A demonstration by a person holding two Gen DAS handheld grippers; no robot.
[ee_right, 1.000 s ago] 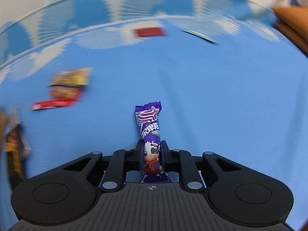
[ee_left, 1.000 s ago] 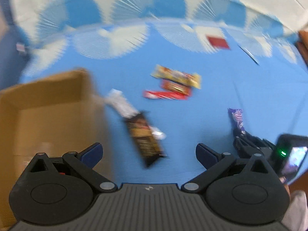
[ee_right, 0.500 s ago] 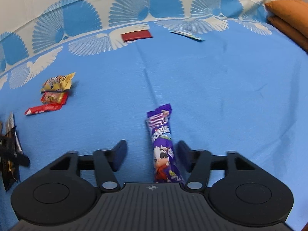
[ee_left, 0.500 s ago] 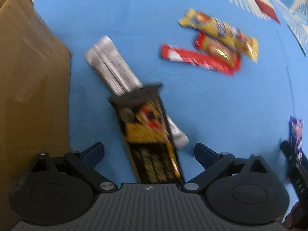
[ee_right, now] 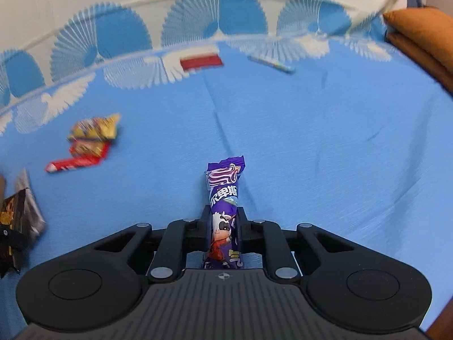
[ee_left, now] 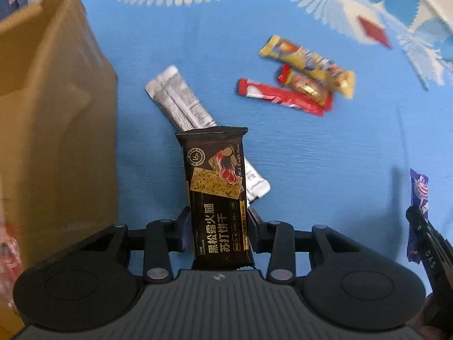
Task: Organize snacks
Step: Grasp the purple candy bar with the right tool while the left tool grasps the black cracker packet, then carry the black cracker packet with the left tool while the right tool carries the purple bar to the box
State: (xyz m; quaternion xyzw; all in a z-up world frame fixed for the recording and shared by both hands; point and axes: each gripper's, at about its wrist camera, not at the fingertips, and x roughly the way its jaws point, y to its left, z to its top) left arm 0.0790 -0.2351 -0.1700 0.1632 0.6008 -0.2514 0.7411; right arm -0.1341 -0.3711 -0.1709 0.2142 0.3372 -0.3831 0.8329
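Observation:
On the blue cloth, a black cracker packet (ee_left: 215,175) lies across a silver packet (ee_left: 175,99). My left gripper (ee_left: 219,226) points down over the black packet's near end. Its jaws are closing, with both pads against the packet's sides. A brown cardboard box (ee_left: 56,113) stands just to the left. My right gripper (ee_right: 223,226) is closing on a purple candy packet (ee_right: 223,187), and the pads pinch its lower half. The packet sticks out forward above the cloth. The same purple packet (ee_left: 419,198) shows at the right edge of the left wrist view.
A yellow bar (ee_left: 308,62), a small red packet (ee_left: 305,87) and a long red stick (ee_left: 280,97) lie together beyond the silver packet. At the cloth's far edge are a flat red packet (ee_right: 201,61) and a thin stick (ee_right: 271,63). Orange cushions (ee_right: 419,34) sit far right.
My left gripper came down over the black packet and its wide jaws closed in against it. My right gripper opened off the purple packet, then closed on it again.

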